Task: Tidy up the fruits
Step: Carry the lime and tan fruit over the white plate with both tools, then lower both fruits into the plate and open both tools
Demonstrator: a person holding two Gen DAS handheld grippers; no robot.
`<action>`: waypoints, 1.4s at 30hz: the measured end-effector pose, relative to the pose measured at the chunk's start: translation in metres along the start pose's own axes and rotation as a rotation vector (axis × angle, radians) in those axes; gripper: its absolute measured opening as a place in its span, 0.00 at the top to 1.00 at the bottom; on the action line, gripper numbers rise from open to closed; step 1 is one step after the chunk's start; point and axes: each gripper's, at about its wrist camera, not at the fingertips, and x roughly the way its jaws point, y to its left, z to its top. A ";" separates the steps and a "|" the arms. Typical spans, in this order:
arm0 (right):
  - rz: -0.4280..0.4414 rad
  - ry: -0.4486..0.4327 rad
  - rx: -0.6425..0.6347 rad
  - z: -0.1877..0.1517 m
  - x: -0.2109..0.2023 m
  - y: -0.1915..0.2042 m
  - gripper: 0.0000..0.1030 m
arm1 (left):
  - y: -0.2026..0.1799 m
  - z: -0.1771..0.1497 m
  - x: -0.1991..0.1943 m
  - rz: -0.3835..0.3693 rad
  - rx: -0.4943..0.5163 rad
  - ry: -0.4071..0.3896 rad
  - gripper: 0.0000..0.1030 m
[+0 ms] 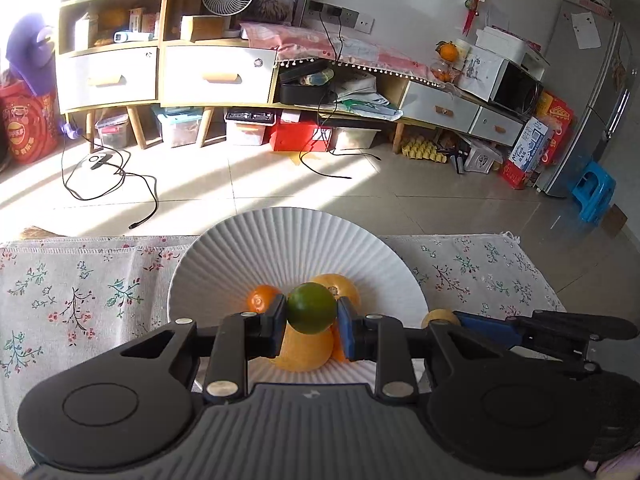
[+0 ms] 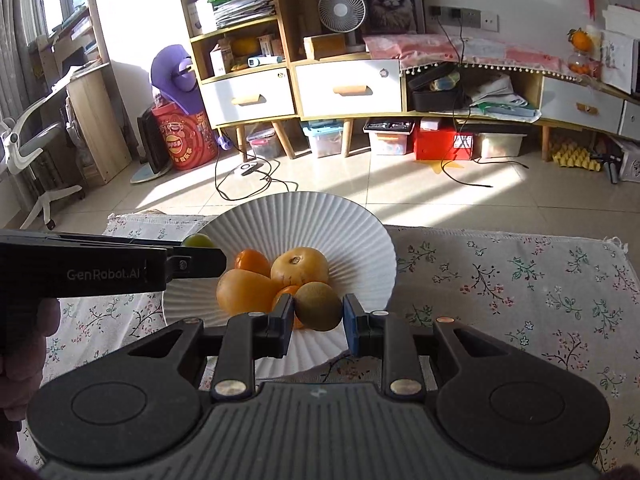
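Note:
My left gripper (image 1: 312, 316) is shut on a green lime (image 1: 311, 307), held over the white ribbed plate (image 1: 296, 240). Beneath it in the plate lie a small orange (image 1: 260, 298), a larger yellow-orange fruit (image 1: 340, 286) and a yellow mango (image 1: 304, 354). My right gripper (image 2: 318, 316) is shut on a brown kiwi (image 2: 319, 306) at the plate's (image 2: 352, 236) near right rim. The right wrist view shows the mango (image 2: 244, 290), a big orange (image 2: 299, 267) and a small orange (image 2: 252, 262) piled in the plate. The left gripper (image 2: 200, 258) enters from the left there, with the lime (image 2: 198, 241) peeking above it.
The plate stands on a table with a floral cloth (image 2: 500, 280), near its far edge. Beyond lie a tiled floor with loose cables (image 1: 104, 176), low wooden cabinets (image 1: 216, 76) and storage boxes. A hand (image 2: 24, 344) grips the left tool at the lower left.

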 end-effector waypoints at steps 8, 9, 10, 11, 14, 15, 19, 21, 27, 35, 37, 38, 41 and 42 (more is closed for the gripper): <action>0.007 -0.002 -0.001 0.004 0.017 -0.009 0.77 | 0.002 0.013 0.035 0.058 -0.022 0.038 0.78; 0.003 -0.001 -0.005 0.005 0.019 -0.010 0.77 | 0.003 0.015 0.038 0.065 -0.025 0.043 0.78; 0.000 0.000 -0.010 0.005 0.021 -0.011 0.77 | 0.003 0.015 0.040 0.072 -0.028 0.048 0.78; -0.001 0.001 -0.014 0.005 0.023 -0.011 0.77 | 0.002 0.018 0.044 0.083 -0.032 0.057 0.78; -0.002 0.004 -0.025 0.004 0.027 -0.011 0.77 | 0.002 0.020 0.051 0.116 -0.040 0.083 0.78; -0.002 0.004 -0.030 0.004 0.028 -0.011 0.77 | 0.003 0.021 0.053 0.122 -0.044 0.093 0.78; 0.000 0.008 -0.037 0.002 0.030 -0.011 0.77 | 0.002 0.022 0.056 0.145 -0.046 0.106 0.78; 0.001 0.010 -0.033 0.001 0.031 -0.013 0.77 | 0.001 0.023 0.058 0.147 -0.047 0.114 0.78; 0.006 0.009 -0.033 0.001 0.033 -0.013 0.77 | 0.000 0.025 0.063 0.156 -0.037 0.133 0.77; 0.015 0.006 -0.040 0.003 0.033 -0.011 0.73 | 0.004 0.027 0.061 0.151 -0.052 0.124 0.72; 0.023 0.007 -0.033 0.004 0.031 -0.011 0.70 | 0.005 0.027 0.059 0.155 -0.054 0.122 0.66; 0.026 0.006 -0.029 0.004 0.030 -0.011 0.69 | 0.006 0.027 0.057 0.157 -0.056 0.120 0.65; 0.022 0.006 -0.033 0.005 0.024 -0.010 0.64 | 0.006 0.027 0.050 0.153 -0.057 0.112 0.58; 0.020 0.006 -0.032 0.006 0.022 -0.010 0.62 | 0.005 0.026 0.046 0.153 -0.055 0.107 0.55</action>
